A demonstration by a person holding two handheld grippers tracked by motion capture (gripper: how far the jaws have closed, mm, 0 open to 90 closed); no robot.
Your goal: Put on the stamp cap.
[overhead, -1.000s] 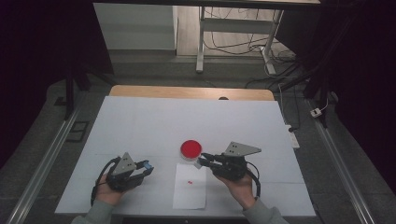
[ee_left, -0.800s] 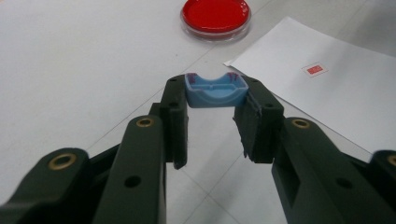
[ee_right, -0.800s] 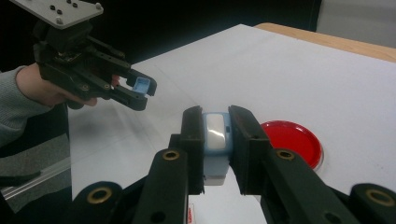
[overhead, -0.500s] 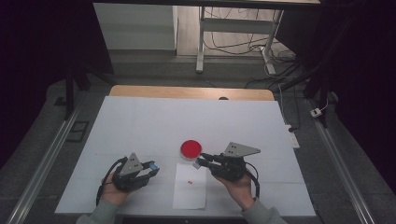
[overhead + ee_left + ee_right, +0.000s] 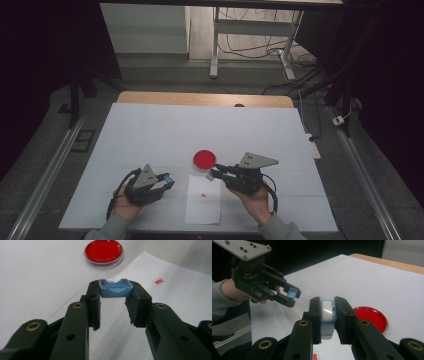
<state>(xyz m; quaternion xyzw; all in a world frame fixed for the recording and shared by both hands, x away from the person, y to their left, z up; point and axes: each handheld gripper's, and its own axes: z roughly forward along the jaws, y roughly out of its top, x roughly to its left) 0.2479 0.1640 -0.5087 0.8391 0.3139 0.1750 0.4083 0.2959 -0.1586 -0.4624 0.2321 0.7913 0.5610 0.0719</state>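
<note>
My left gripper is shut on a small light-blue cap, pinched between the jaw tips just above the table. In the right gripper view the same left gripper hangs at the left with that cap. My right gripper is shut on a blue and white block, held upright between its pads. A round red dish sits on the table just beyond both grippers. A white paper sheet with a small red mark lies between the hands.
The white table top stretches away behind the dish, with a wooden strip along its far edge. Dark floor, metal rails and cables surround the table.
My left gripper has shifted a little to the right, toward the paper, still holding the cap. The right gripper has stayed put.
</note>
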